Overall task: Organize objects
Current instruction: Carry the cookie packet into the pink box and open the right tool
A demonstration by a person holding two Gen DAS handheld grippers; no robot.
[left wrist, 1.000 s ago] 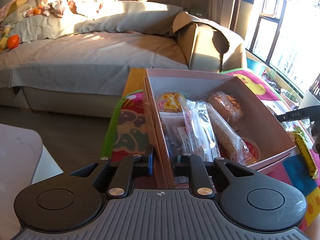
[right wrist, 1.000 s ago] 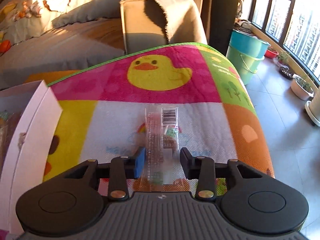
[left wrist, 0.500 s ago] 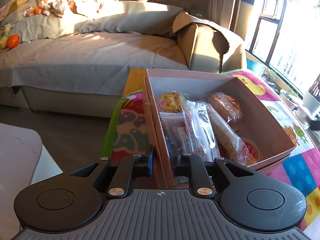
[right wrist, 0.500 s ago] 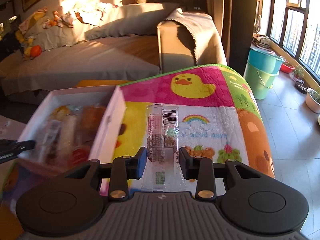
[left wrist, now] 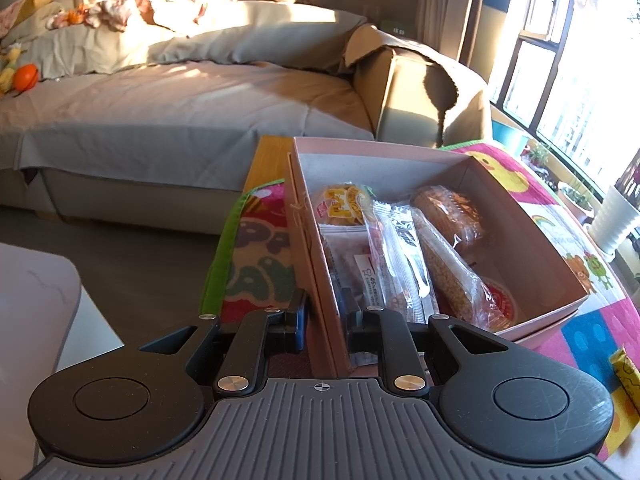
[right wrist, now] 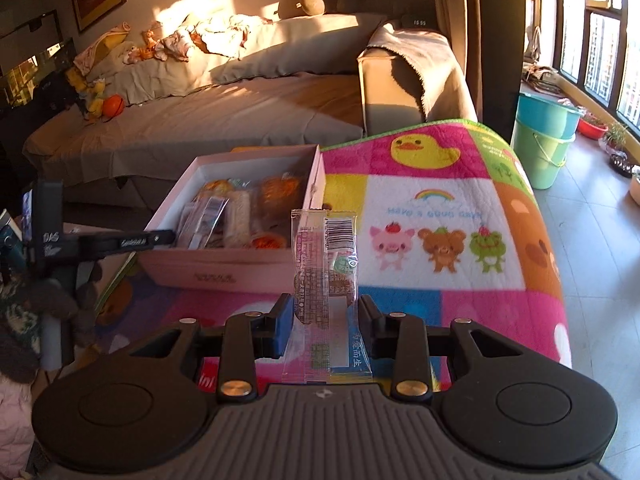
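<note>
- Your left tool point(left wrist: 323, 322) is clamped on the near-left wall of the pink box point(left wrist: 560, 280): one finger outside the wall, one inside among the snacks
- The box sits on the colourful play mat point(right wrist: 440, 208) that covers the counter; use the box as the reference for everything below
- Inside the box, packed side by side: a round yellow-labelled pastry point(left wrist: 344, 205) at the far-left end, a clear sachet point(left wrist: 396, 240) next to it, a long granola-type bar point(left wrist: 448, 264) right of that, a brown wrapped cake point(left wrist: 448, 210) toward the far-right side, and a red-lidded cup point(left wrist: 498, 302) at the near-right corner
- Your right tool point(right wrist: 325, 316) is closed on a clear wrapped snack bar point(right wrist: 324, 264), gripping its lower half; the bar stands upright between the fingers, barcode end up
- That bar is held above the mat, in front of the box's near-right corner in the right wrist view, outside the box
- The left tool's black body point(right wrist: 100, 242) shows at the box's left end in the same view
- Beyond the box: a grey sofa point(left wrist: 180, 120) with cushions
- Right of the box, past the mat's edge: two stacked buckets point(right wrist: 544, 136) on the floor by the window
- A yellow packet point(left wrist: 626, 364) lies on the mat at the near-right of the box
</note>
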